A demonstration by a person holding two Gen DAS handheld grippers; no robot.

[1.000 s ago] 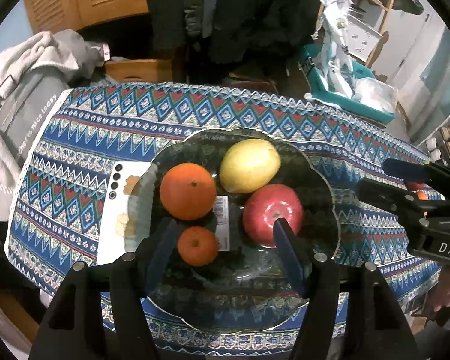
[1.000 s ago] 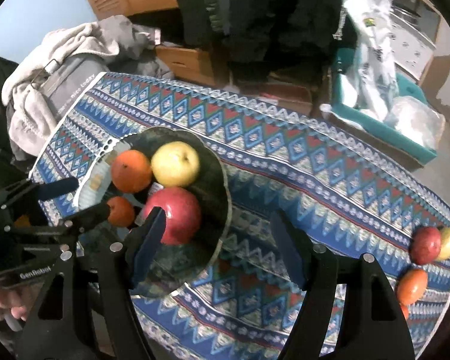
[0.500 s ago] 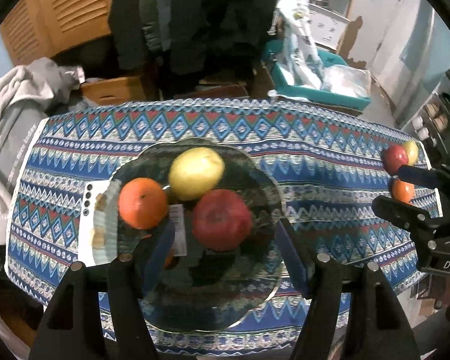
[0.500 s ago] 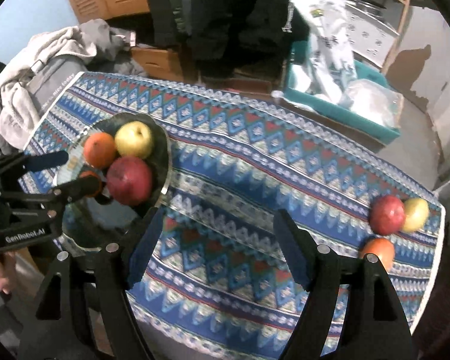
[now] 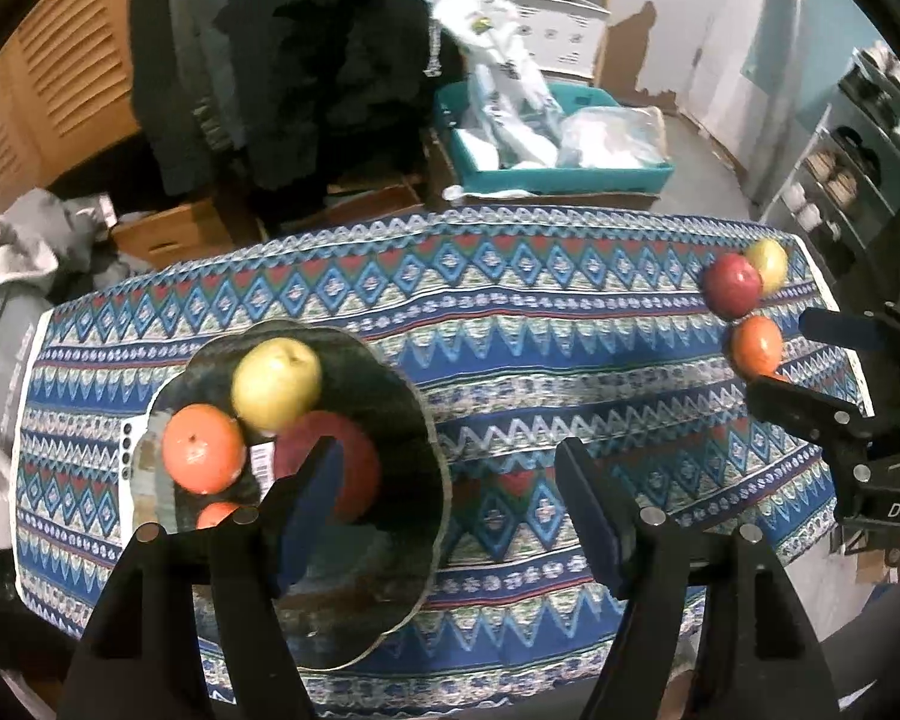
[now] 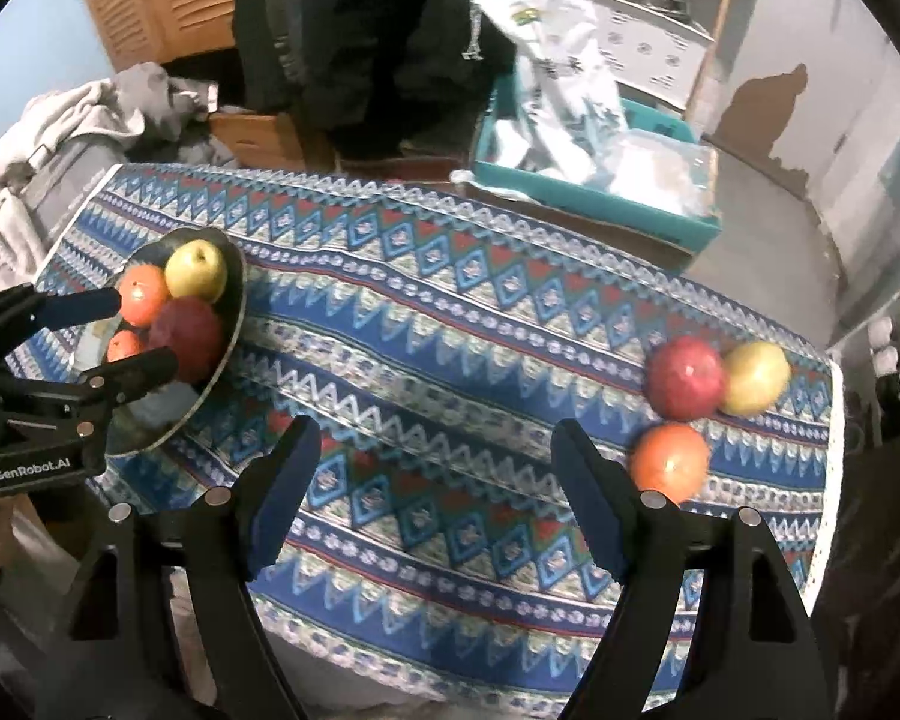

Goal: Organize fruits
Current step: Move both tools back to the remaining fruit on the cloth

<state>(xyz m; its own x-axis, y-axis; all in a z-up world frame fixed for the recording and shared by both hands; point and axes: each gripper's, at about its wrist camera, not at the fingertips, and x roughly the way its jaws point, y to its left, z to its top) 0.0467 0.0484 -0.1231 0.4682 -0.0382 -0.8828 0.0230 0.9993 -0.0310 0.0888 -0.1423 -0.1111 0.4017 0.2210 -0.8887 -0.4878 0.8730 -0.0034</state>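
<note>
A dark glass plate (image 5: 414, 552) (image 6: 225, 354) on the patterned tablecloth holds a yellow pear (image 5: 277, 384), a large orange (image 5: 204, 449), a red apple (image 5: 354, 468) and a small orange (image 5: 216, 515). At the table's right end lie a red apple (image 6: 684, 378), a yellow pear (image 6: 756, 377) and an orange (image 6: 669, 461). My left gripper (image 5: 450, 510) is open and empty over the plate's right rim. My right gripper (image 6: 435, 492) is open and empty above the cloth, left of the loose fruits.
A white phone (image 5: 131, 462) lies under the plate's left side. Behind the table are a teal bin with plastic bags (image 5: 546, 138), cardboard boxes (image 5: 174, 228), hanging dark clothes and grey clothing (image 6: 60, 138) at left. Shelving stands at far right (image 5: 858, 168).
Both grippers have swung right along the table. The plate has slid to the left in both views and the loose fruits at the right end have come closer. Both stay open.
</note>
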